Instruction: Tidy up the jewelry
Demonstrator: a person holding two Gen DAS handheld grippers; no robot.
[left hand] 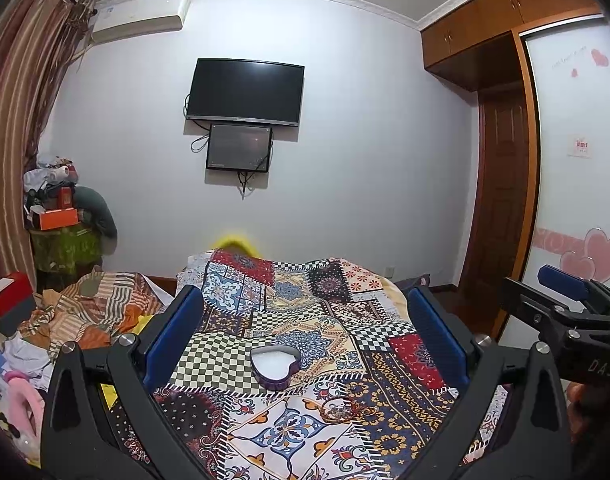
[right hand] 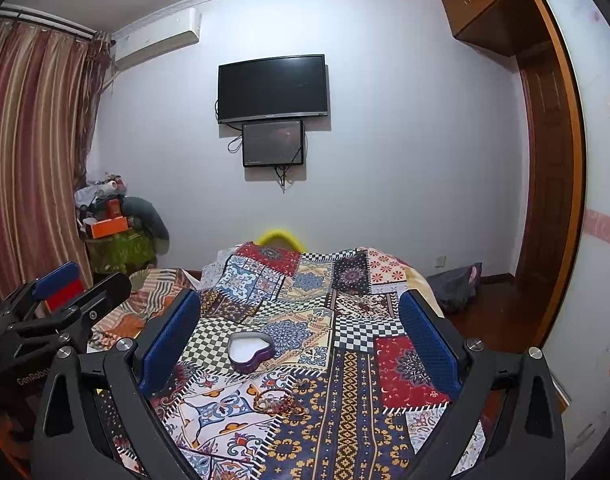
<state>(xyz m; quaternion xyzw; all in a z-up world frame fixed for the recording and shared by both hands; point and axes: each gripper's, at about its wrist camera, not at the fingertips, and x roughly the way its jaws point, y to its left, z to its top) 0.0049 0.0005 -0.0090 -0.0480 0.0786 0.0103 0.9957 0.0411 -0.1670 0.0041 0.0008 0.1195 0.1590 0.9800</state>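
A purple heart-shaped tin (left hand: 274, 365) with a white lining stands open on the patchwork bedspread (left hand: 305, 320); it also shows in the right wrist view (right hand: 250, 350). A small heap of jewelry (left hand: 342, 411) with a thin bangle lies just in front of it, and shows in the right wrist view (right hand: 279, 402) too. My left gripper (left hand: 305, 320) is open and empty, held above the spread behind the tin. My right gripper (right hand: 301, 322) is open and empty, likewise above the spread. Each gripper shows at the edge of the other's view.
A crumpled striped blanket (left hand: 93, 308) and loose clothes lie left of the bed. A cluttered stand (left hand: 65, 216) is in the left corner by the curtain. A TV (left hand: 245, 92) hangs on the far wall. A wardrobe (left hand: 577, 200) and a wooden door are on the right.
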